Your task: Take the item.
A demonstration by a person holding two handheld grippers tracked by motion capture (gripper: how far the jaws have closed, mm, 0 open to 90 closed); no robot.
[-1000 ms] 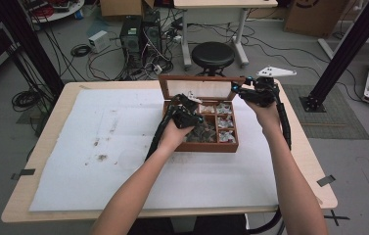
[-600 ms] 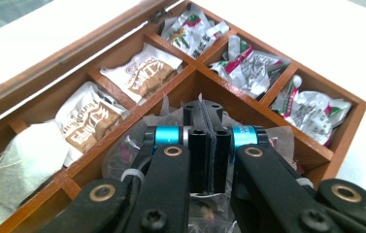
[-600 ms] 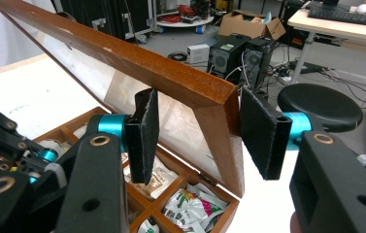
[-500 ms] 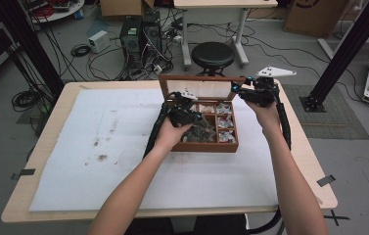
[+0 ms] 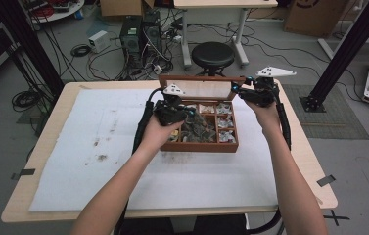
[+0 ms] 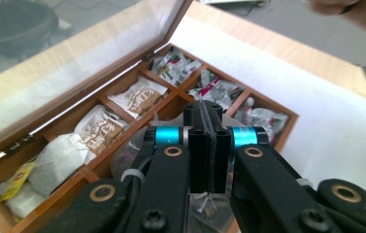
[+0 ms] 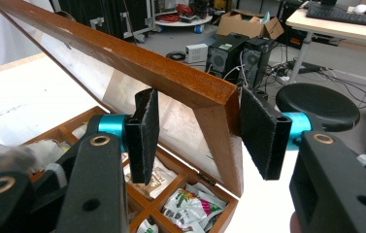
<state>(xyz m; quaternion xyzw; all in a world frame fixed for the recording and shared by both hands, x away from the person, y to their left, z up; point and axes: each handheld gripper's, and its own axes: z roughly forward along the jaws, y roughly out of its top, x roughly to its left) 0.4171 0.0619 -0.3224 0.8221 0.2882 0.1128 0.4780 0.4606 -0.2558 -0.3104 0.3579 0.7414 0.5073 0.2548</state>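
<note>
Jaws of right gripper point(image 7: 200, 136) clamp tilted lid point(image 7: 137, 63) corner (long axis along the box point(image 5: 201, 146)).

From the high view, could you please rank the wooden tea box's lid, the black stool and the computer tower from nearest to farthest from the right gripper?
1. Lid: the right gripper sits at its right corner.
2. Black stool: on the floor just beyond the table, slightly left.
3. Computer tower: farther back and well left.

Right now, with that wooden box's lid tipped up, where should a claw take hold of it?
Probably by the lid at the wooden frame of its free corner, coming in from the side edge with a pad on each face. The frame is flat and solid, while the glass pane inside it is smooth. The right claw grips it there.
</note>
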